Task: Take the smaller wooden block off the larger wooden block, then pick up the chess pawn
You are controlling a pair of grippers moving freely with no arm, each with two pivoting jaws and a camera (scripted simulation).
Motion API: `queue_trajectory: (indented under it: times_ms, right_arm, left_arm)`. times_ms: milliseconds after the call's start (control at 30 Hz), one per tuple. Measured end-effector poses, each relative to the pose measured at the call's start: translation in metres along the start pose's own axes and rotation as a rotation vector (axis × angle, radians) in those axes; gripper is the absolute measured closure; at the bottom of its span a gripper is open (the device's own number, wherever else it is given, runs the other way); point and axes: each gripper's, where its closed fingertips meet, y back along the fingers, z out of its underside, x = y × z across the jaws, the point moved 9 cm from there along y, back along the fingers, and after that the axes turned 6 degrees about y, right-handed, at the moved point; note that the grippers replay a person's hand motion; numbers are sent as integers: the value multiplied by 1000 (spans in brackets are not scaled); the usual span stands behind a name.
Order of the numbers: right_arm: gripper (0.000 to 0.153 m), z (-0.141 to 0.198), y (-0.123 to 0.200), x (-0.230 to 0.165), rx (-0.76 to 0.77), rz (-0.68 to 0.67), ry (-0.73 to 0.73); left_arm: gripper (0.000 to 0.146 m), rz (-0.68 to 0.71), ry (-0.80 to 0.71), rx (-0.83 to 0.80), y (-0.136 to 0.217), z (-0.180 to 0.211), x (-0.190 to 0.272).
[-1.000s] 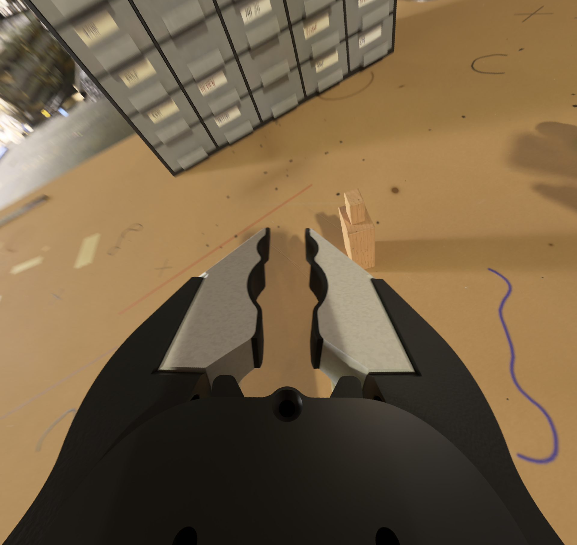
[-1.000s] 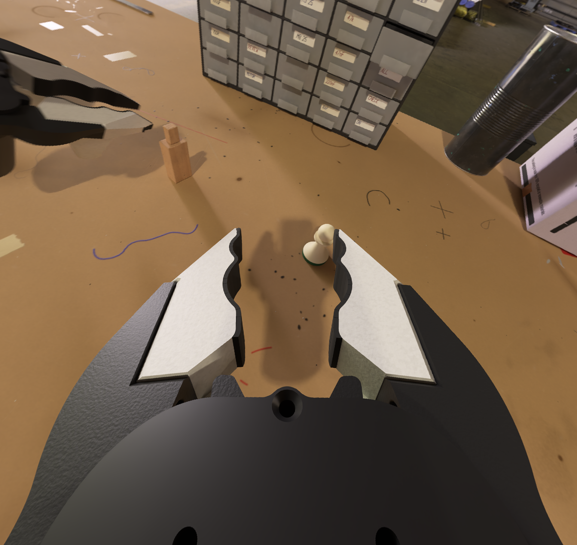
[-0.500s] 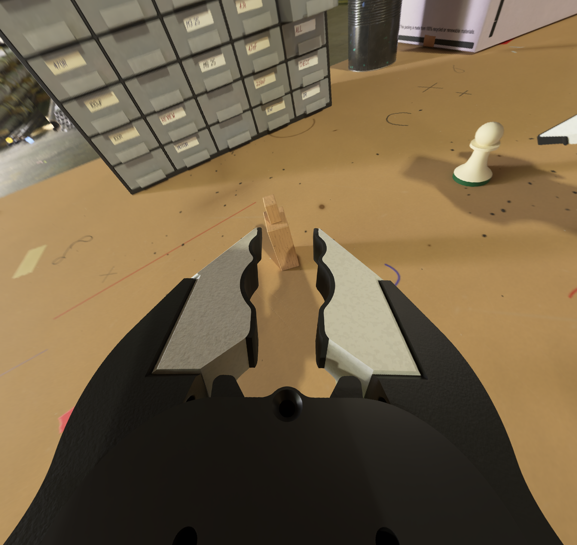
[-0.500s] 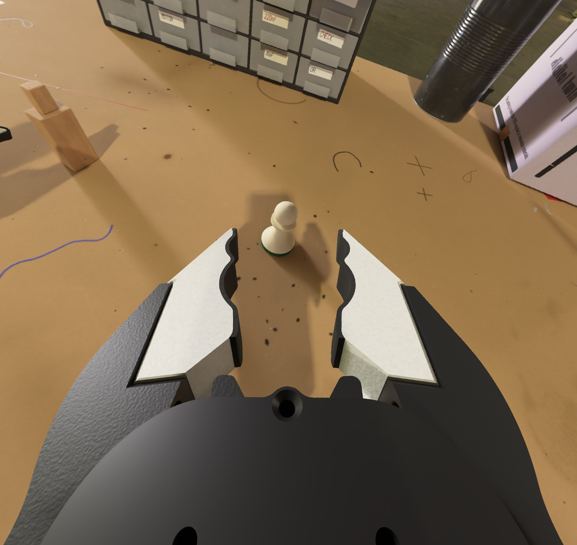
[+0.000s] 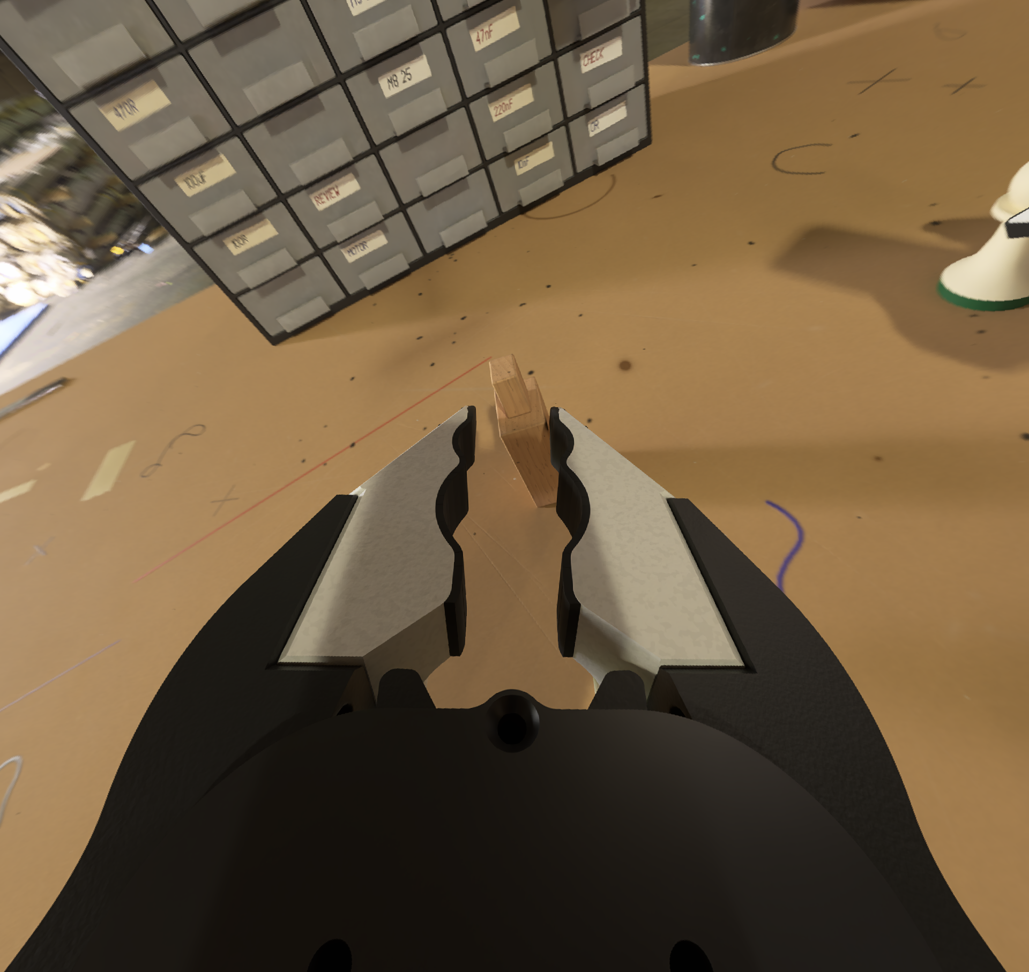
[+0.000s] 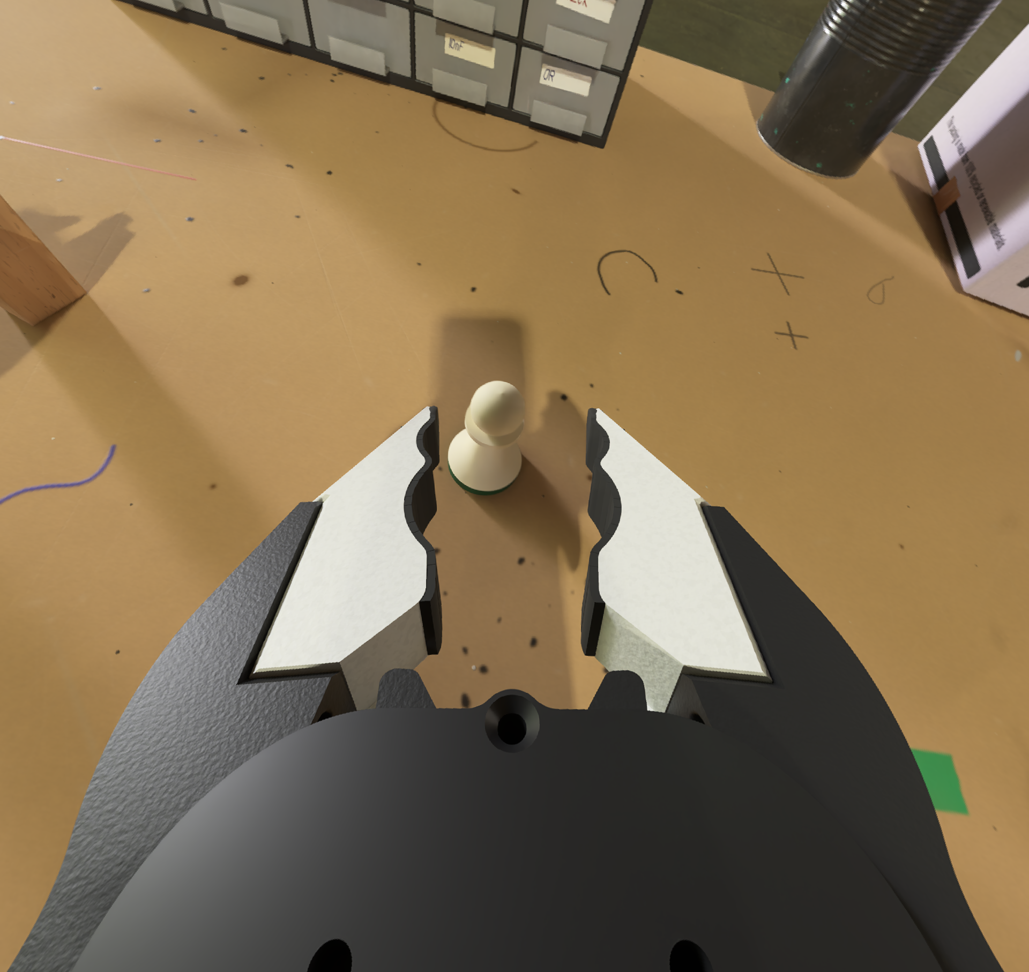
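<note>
The smaller wooden block [image 5: 509, 386] sits on top of the larger wooden block [image 5: 529, 458], which stands upright on the brown table. My left gripper [image 5: 512, 416] is open, with its fingertips on either side of the stack near the top. The cream chess pawn [image 6: 490, 438] with a green base stands upright between the open fingertips of my right gripper [image 6: 511, 416], closer to the left finger. The pawn also shows at the right edge of the left wrist view [image 5: 991, 271]. A corner of the larger block shows at the left edge of the right wrist view [image 6: 28, 271].
A grey drawer cabinet [image 5: 345, 121] stands behind the blocks, also in the right wrist view [image 6: 390, 4]. A dark metal can [image 6: 885, 60] and a white box [image 6: 985, 193] stand at the back right. A green patch [image 6: 941, 784] lies at the right.
My left gripper has moved forward so its fingertips now flank the block stack. My right gripper has moved forward and down so the pawn now stands between its fingertips.
</note>
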Motion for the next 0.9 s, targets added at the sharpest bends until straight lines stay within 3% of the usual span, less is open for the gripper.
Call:
queue_trajectory:
  times_ms: [367, 500, 700, 900]
  right_arm:
    - [110, -2, -12, -8, 45, -78, -8]
    - [133, -3, -9, -3, 25, -40, -28]
    - [133, 0, -2, 0, 17, -6, -25]
    - [133, -9, 25, -1, 88, 59, -21]
  left_arm:
    - [124, -113, 25, 23, -13, -2, 7]
    - [138, -95, 52, 51, -14, -4, 9]
    - [138, -7, 60, 99, -6, -5, 12]
    - [138, 23, 22, 210, 17, -18, 11]
